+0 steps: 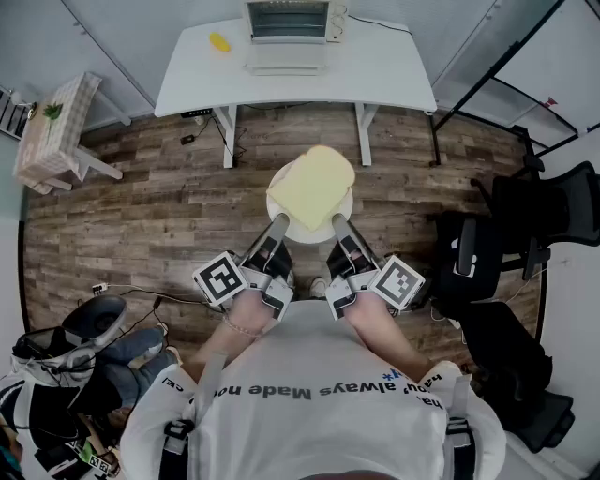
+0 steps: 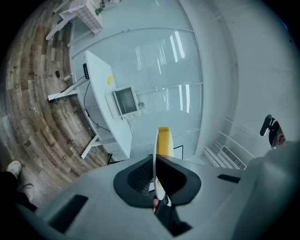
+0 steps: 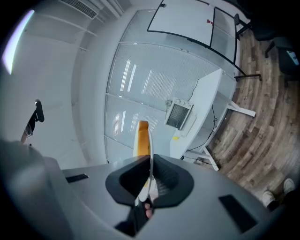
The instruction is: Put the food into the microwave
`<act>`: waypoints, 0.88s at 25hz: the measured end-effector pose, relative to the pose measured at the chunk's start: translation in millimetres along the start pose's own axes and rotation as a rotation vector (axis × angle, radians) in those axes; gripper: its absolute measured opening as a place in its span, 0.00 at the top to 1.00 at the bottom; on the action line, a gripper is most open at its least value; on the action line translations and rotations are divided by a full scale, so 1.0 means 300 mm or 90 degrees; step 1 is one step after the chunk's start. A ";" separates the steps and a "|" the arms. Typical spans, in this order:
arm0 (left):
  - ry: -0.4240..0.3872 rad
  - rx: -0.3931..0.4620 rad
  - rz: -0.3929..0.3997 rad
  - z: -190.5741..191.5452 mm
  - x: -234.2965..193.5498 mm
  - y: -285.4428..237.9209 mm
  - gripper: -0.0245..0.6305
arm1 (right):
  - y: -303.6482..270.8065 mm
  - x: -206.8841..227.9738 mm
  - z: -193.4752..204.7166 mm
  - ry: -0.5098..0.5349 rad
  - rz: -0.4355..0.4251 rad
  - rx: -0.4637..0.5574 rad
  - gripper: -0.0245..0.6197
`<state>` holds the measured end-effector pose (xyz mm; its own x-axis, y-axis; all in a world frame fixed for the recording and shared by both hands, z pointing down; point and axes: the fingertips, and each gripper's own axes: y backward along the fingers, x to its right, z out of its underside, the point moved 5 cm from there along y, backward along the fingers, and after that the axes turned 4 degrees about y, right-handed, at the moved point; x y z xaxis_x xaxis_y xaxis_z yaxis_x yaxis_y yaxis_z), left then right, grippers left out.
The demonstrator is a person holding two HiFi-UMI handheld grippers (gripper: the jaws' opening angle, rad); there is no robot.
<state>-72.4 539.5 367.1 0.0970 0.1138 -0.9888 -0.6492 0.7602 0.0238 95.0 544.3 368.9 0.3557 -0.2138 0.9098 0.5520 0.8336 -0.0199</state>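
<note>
The food (image 1: 312,185), one pale yellow slice, lies on one round white plate (image 1: 309,234) that we hold in the air above the wooden floor (image 1: 141,216), level and in front of our chest. We see two grippers. The left gripper (image 1: 278,225) has its fingers clamped on the near left rim of the plate, and the right gripper (image 1: 337,225) has its fingers clamped on the near right rim. Each gripper view shows the plate edge-on, pinched between that gripper's dark pads, with the yellow slice beyond. Well ahead of us stands one white bench (image 1: 384,75). On it sit one microwave (image 1: 287,21) at the back and one small yellow thing (image 1: 219,42) to its left.
</note>
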 end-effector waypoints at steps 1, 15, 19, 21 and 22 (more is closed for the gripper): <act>0.000 0.000 -0.001 0.003 -0.003 0.004 0.93 | 0.005 0.000 0.002 0.000 0.001 -0.001 0.92; -0.005 -0.010 -0.008 -0.059 -0.038 0.061 0.93 | -0.042 -0.003 0.083 -0.024 0.006 0.006 0.92; -0.006 -0.011 -0.010 -0.117 -0.052 0.087 0.93 | -0.091 -0.021 0.120 -0.015 0.009 0.004 0.92; -0.008 -0.013 -0.007 -0.144 -0.057 0.097 0.93 | -0.112 -0.027 0.138 -0.011 0.011 0.005 0.92; -0.009 -0.015 -0.007 -0.156 -0.061 0.102 0.93 | -0.121 -0.030 0.146 -0.010 0.010 0.007 0.92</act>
<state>-129.3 530.7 379.1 0.1142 0.1148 -0.9868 -0.6653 0.7465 0.0098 38.8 538.2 379.6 0.3527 -0.1929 0.9156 0.5386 0.8420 -0.0301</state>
